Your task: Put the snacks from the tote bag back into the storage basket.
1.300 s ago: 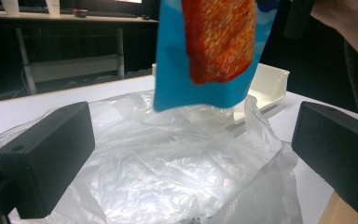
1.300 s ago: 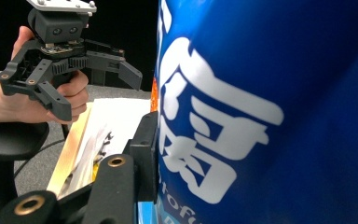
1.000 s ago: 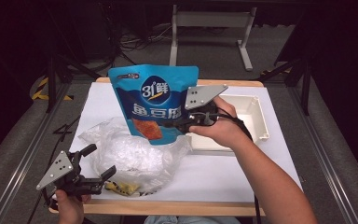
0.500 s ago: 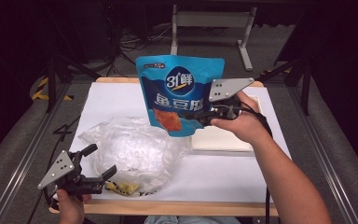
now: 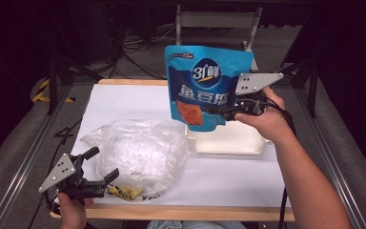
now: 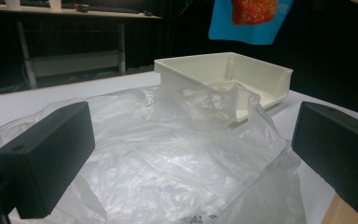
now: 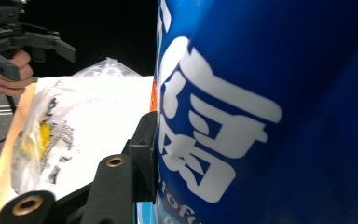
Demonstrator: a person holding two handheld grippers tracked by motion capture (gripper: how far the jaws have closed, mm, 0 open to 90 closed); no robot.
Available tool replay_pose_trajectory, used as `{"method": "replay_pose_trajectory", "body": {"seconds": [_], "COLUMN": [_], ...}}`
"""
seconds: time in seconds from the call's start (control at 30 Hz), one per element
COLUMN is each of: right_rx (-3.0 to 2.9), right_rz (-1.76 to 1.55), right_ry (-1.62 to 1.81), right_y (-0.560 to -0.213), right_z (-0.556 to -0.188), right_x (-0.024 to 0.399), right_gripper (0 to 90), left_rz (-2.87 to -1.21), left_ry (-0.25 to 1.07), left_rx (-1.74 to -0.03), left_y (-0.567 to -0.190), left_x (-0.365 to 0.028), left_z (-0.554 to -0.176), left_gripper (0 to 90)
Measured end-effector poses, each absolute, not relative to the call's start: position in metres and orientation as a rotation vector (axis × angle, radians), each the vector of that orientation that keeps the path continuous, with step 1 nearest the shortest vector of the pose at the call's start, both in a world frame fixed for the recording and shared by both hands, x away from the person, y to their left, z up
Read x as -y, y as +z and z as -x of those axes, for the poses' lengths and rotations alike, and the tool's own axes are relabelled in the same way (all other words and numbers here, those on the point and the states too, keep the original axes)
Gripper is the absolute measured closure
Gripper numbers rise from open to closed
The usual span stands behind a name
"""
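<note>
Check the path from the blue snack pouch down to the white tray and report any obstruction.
Nothing visible blocks it. The blue snack pouch hangs in the right gripper above the white tray, which looks empty. The clear plastic bag lies beside the tray's left edge.

The blue pouch (image 5: pixel 205 88) is smooth printed plastic film, catching a soft sheen. The clear bag (image 5: pixel 136 152) near the table's front-left corner is thin, crinkled plastic, glossy where the light hits. The tray (image 6: pixel 242 77) is cream plastic, smooth and matt. White matt paper (image 5: pixel 124 102) covers the table, with pale wood (image 5: pixel 181 213) at its front edge. The left gripper's (image 6: pixel 191 158) jaws are matt black plastic, its top plate dull grey metal.
</note>
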State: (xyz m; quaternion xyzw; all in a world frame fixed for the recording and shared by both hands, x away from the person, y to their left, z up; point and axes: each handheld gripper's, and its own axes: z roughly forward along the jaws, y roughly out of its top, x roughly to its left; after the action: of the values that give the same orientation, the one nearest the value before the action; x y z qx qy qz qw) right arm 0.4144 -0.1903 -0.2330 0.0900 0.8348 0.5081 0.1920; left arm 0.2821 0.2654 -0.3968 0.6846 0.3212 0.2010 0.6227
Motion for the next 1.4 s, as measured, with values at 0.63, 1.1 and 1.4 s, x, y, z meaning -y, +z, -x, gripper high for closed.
{"method": "replay_pose_trajectory", "body": {"seconds": [0.63, 1.1, 1.4], "right_rx": [-2.306, -2.337, -2.374], "right_rz": [-0.379, -0.416, -0.485], "right_ry": [1.356, 1.311, 1.252], "right_y": [-0.243, -0.285, -0.311], "right_z": [-0.451, -0.482, -0.496], "right_x": [0.244, 0.260, 0.267], "right_gripper": [55.7, 55.4, 55.3], "left_rz": [-1.568, -1.576, -1.579], "left_ry": [0.459, 0.456, 0.453], "left_rx": [-0.740, -0.743, -0.740], "left_y": [-0.398, -0.398, -0.399], "left_x": [-0.265, -0.265, -0.265], "left_z": [-0.283, -0.283, -0.284], "left_gripper": [0.1, 0.1, 0.1]}}
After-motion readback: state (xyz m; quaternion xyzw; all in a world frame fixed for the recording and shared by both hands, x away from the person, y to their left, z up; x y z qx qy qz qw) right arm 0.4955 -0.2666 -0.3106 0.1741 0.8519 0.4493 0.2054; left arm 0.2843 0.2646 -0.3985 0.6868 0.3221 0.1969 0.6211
